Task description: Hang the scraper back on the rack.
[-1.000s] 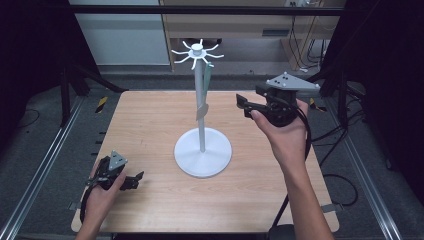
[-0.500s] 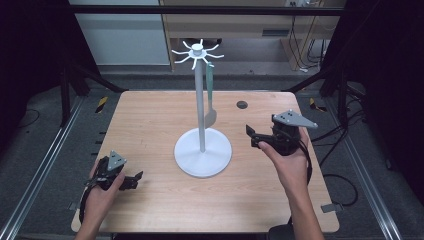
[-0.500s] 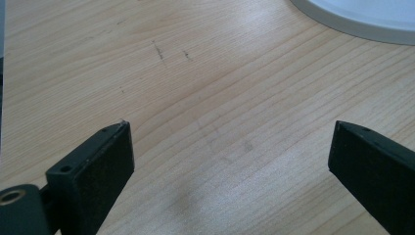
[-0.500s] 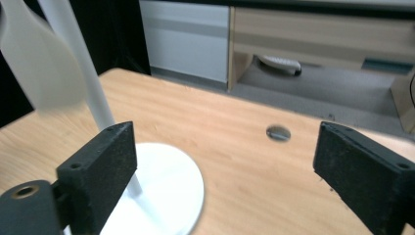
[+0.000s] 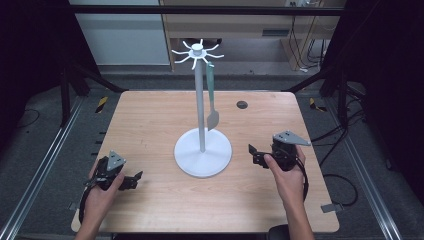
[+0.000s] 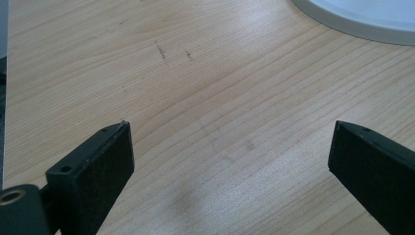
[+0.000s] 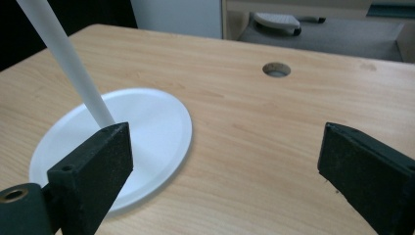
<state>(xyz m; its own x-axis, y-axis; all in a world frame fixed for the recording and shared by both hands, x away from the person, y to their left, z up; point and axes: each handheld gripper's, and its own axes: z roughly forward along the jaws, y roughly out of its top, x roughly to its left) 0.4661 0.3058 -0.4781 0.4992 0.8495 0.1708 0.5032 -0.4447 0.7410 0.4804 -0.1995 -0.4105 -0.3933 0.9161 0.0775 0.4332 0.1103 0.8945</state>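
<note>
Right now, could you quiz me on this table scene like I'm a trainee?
1. True or false: the spatula lies flat on the table.
2. Which gripper is nearer the stand's base: A) left gripper B) right gripper?
3. What do the right gripper's jaws hold?

Key
1. False: it hangs from a hook at the top of the white stand.
2. B.
3. Nothing: in the right gripper view they stand wide apart over bare wood.

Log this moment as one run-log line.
spatula: hanging on white stand | right gripper: open, empty, beside base | left gripper: open, empty, low over table
</note>
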